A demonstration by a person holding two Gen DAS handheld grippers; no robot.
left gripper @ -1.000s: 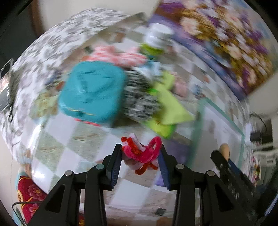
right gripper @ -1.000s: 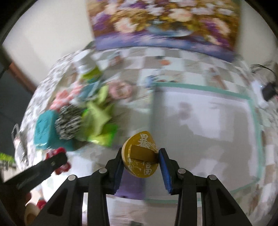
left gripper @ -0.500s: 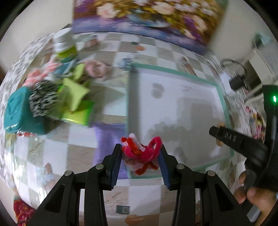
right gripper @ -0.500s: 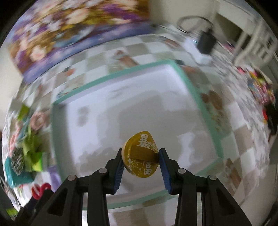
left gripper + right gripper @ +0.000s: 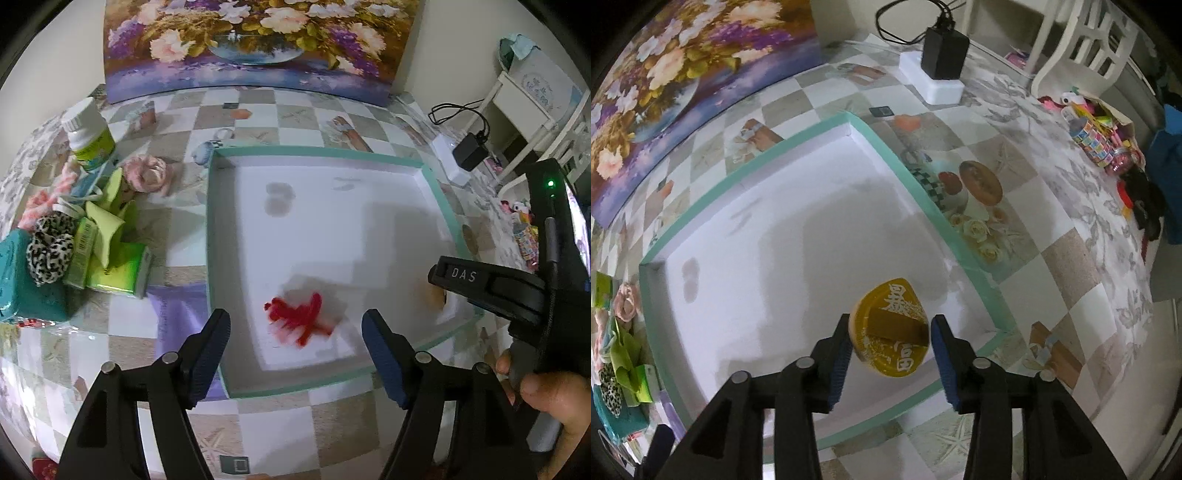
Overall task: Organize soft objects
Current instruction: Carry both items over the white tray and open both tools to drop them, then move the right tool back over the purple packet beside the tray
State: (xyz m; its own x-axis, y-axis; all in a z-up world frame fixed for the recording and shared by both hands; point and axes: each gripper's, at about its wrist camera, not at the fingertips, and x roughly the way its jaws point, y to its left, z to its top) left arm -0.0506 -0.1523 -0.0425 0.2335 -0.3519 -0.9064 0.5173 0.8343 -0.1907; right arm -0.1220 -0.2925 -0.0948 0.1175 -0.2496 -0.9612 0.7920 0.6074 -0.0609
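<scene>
A shallow tray (image 5: 317, 151) with a teal rim and a white floor lies on the chequered table. A red fuzzy piece (image 5: 299, 319), blurred, is on the tray's near floor, below and free of my left gripper (image 5: 295, 325). That gripper's jaws are opening wide with nothing between them. My right gripper (image 5: 891, 325) hangs over the tray's (image 5: 916, 192) right corner, its jaws opening. A round yellow soft piece (image 5: 890, 328) with white characters is still between its pads, which are just off its sides. One finger (image 5: 472, 277) of the right gripper shows in the left wrist view.
Left of the tray lies a pile: pink scrunchie (image 5: 147, 173), leopard scrunchie (image 5: 48, 247), green packs (image 5: 110, 258), teal box (image 5: 22, 280), a bottle (image 5: 86, 136) and purple cloth (image 5: 181, 314). A black charger (image 5: 942, 48) sits at the back right. A flower painting (image 5: 258, 44) stands behind.
Both grippers swung from the pile over to the tray and their jaws spread. The red piece left the left gripper and dropped onto the tray floor. The yellow piece stays between the right jaws.
</scene>
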